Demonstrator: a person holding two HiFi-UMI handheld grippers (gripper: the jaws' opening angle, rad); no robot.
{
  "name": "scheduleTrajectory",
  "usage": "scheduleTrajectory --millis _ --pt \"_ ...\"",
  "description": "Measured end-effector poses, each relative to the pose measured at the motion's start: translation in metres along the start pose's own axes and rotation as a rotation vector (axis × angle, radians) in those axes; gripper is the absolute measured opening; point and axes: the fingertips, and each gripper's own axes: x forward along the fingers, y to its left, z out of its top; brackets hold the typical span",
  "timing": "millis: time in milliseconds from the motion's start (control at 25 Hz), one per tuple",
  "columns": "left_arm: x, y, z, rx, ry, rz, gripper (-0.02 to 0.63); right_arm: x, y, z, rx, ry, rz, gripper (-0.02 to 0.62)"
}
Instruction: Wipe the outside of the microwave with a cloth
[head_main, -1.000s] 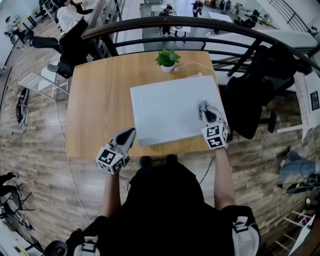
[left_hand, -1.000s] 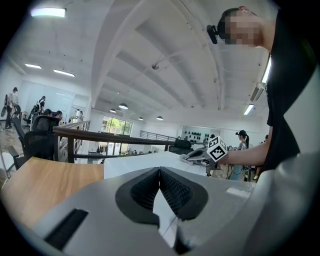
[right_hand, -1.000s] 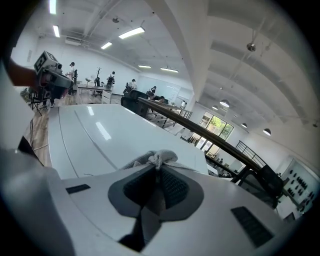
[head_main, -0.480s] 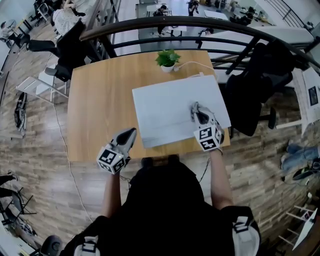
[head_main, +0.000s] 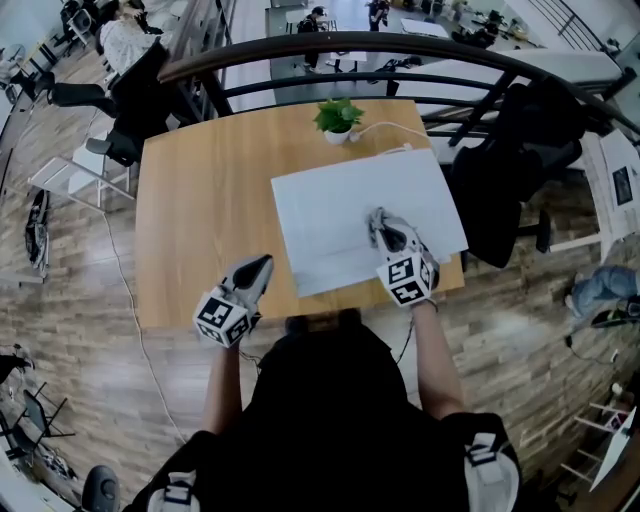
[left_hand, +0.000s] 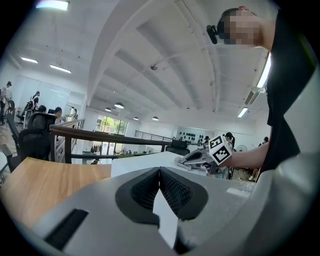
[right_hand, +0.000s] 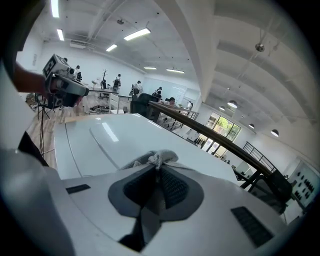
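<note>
Our right tongs clamp the cloth atop the microwave, left tongs closed empty at the surface's 7 o'clock; we fear that small bite slipping.

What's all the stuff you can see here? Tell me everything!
table: one, light wood, middle of view
microwave: one, white, on the table
cloth: one, grey, pinched in the right claw, on the microwave's top
potted plant: one, green, white pot, table's far edge
cable: one, white, beside the potted plant
railing: one, dark, beyond the table
office chair: one nearby, black, right of the table
left claw: one, grey, shut, empty, over the table's near edge
right claw: one, grey, shut on the cloth
</note>
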Motion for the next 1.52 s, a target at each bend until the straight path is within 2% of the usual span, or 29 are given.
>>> scheduleTrajectory --millis 520,800,1000,1320,1520 --pt "-0.026 0.024 -0.005 -0.004 0.011 -0.021 0.003 0.012 0.055 0.036 -0.005 -0.007 0.054 0.025" --pt "-0.041 0.034 -0.005 0.01 0.006 -0.035 0.003 0.019 0.098 0.064 -0.085 0.001 0.085 0.025" --pt "-0.053 0.041 -0.006 0.014 0.008 -0.034 0.003 0.026 0.123 0.082 -0.106 -0.015 0.112 0.025" --pt "-0.074 0.057 -0.014 0.005 0.008 -0.004 0.003 0.046 0.155 0.104 -0.175 0.006 0.127 0.025" --pt "-0.086 0.061 -0.014 -0.006 0.004 0.008 0.003 0.056 0.159 0.114 -0.197 0.042 0.114 0.025"
